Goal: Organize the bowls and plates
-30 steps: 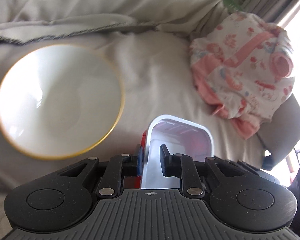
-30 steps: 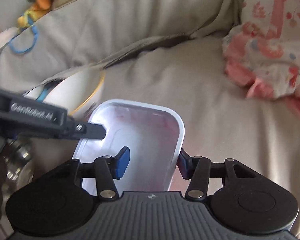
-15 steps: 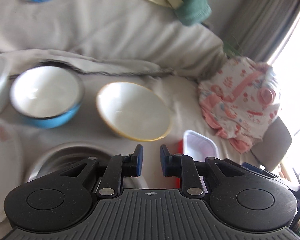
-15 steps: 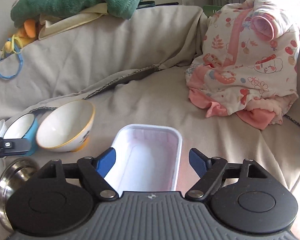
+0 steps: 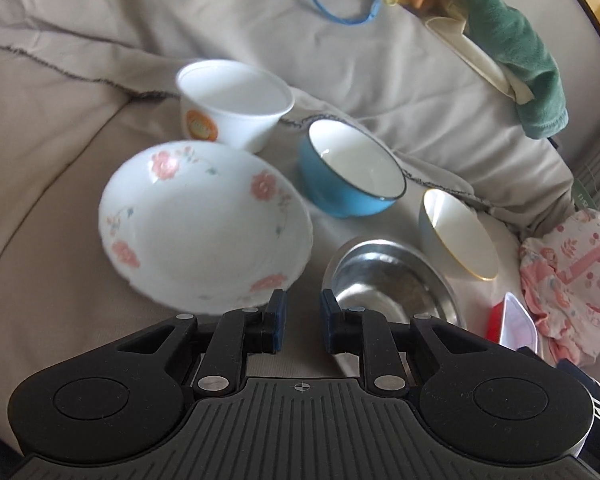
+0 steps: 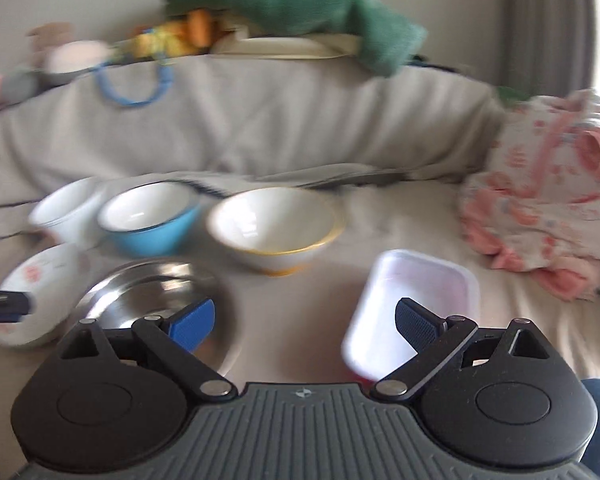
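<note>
Left wrist view: left gripper point(image 5: 302, 322) fingers point(image 5: 278, 312) narrowly parted, a slim gap between the blue pads, nothing between them. Just beyond the tips, on the beige sofa cover point(image 5: 60, 160): floral plate point(image 5: 204, 224) tilted up on the left, steel bowl point(image 5: 392, 284) on the right. Farther back, white bowl with an orange label point(image 5: 236, 104), blue bowl point(image 5: 350, 172) beside it, yellow-rimmed bowl point(image 5: 460, 236) tipped on its side at the right. White rectangular container point(image 5: 514, 326) at the far right edge, near the pink patterned cloth point(image 5: 572, 272). Green towel point(image 5: 512, 44) draped over the backrest.

Right wrist view, blurred: right gripper point(image 6: 304, 322) fingers point(image 6: 192, 324) spread wide and opening, empty between. White rectangular container point(image 6: 416, 304) just beyond the right finger, resting on the cover, apart from the pads. Steel bowl point(image 6: 152, 288) behind the left finger. Yellow-rimmed bowl point(image 6: 274, 228) upright mid-scene, blue bowl point(image 6: 152, 216) and white bowl point(image 6: 68, 212) left of it, floral plate point(image 6: 36, 288) at the far left.
</note>
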`<action>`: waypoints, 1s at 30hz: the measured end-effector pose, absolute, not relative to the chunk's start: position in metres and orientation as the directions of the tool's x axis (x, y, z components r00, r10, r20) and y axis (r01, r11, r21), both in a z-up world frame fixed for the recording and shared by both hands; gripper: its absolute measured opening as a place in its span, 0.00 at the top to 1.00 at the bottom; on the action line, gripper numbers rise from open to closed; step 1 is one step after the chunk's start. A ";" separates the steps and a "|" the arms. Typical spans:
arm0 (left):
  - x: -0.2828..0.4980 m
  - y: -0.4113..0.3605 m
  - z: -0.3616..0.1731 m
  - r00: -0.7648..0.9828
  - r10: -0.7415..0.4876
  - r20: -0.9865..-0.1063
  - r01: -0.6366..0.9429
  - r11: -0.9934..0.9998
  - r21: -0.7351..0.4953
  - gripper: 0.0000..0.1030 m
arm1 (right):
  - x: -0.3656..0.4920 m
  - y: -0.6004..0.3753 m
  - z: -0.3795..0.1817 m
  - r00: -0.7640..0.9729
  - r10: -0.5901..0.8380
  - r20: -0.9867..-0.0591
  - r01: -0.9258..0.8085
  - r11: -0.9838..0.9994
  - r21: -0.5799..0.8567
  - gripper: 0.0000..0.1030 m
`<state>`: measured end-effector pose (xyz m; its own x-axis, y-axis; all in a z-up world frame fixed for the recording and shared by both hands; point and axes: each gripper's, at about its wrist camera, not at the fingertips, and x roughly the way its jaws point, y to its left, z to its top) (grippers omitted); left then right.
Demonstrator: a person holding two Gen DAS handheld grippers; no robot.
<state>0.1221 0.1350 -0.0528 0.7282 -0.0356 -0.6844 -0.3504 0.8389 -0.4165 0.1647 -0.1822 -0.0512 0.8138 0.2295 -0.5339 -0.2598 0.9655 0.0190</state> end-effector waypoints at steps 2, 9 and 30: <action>0.119 0.136 -0.058 0.723 -0.048 -0.689 -0.357 0.828 -0.432 0.79 | 0.162 -0.175 -0.049 0.771 0.309 -0.557 -0.340 0.939 0.050 0.06; 0.108 0.123 -0.066 0.735 -0.113 -0.669 -0.308 0.823 -0.478 0.79 | 0.157 -0.172 -0.050 0.756 0.378 -0.535 -0.367 0.921 0.132 0.07; 0.135 0.091 -0.066 0.692 -0.133 -0.709 -0.278 0.858 -0.432 0.79 | 0.176 -0.188 -0.058 0.782 0.165 -0.601 -0.229 0.973 -0.031 0.07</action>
<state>0.1350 0.0912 -0.0663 0.6924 -0.1327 -0.7092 -0.2776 0.8583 -0.4316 0.1763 -0.1884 -0.0576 0.7818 0.1646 -0.6014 -0.2290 0.9729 -0.0315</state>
